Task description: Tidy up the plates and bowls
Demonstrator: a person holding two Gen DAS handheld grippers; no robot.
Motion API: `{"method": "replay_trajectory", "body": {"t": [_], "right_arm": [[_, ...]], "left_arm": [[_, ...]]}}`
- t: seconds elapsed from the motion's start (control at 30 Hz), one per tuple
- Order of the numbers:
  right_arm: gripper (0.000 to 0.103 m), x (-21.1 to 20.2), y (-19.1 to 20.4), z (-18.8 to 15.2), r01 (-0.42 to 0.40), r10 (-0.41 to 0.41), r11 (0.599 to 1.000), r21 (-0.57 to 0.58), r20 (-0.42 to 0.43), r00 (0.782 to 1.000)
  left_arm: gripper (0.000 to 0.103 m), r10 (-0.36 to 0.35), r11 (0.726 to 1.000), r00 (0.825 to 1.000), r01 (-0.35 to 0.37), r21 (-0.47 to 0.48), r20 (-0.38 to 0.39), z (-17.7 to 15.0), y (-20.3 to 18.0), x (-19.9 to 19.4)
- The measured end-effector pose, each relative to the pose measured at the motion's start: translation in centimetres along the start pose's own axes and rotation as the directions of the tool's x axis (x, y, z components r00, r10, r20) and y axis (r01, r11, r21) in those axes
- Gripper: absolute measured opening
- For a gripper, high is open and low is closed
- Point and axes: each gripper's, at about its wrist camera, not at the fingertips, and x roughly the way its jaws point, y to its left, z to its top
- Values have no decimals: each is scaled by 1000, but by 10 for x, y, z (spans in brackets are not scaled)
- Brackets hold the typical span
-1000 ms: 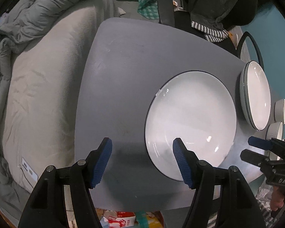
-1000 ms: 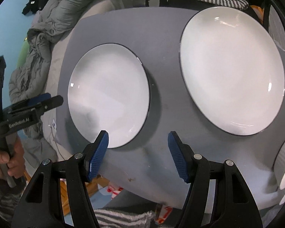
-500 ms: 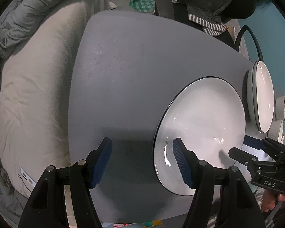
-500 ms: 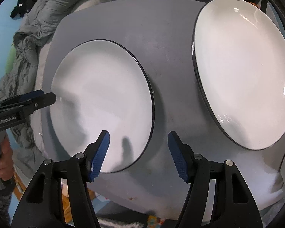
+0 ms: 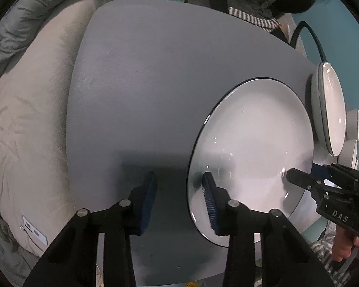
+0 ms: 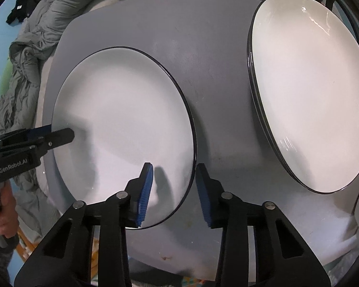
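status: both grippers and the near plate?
Left gripper and right gripper each straddle an opposite rim of the near plate, jaws just closing, pads not yet pressing. Plate flat on table. Stacked plates alongside, clear.

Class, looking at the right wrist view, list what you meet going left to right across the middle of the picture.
Left tool → grey quilt → single plate → bare grey table → stacked plates.

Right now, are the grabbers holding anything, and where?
Nothing looks gripped yet. The left gripper and the right gripper straddle opposite edges of the lone plate. Their jaws have just been closing, with gaps showing beside the rim.
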Motion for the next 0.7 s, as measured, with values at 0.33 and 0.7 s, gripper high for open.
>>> {"method": "replay_trajectory", "body": {"t": [0.33,0.7], "right_arm": [[22,3,-5,2,10,-10,1000,4,-16,1000],[19,3,-1,5,13,-12,1000,25,-31,999]], "left_arm": [[17,-48,999,999,48,-14,-11,5,-6,0],[17,-19,1000,1000,19,-4,-25,3,-8,-3]]}}
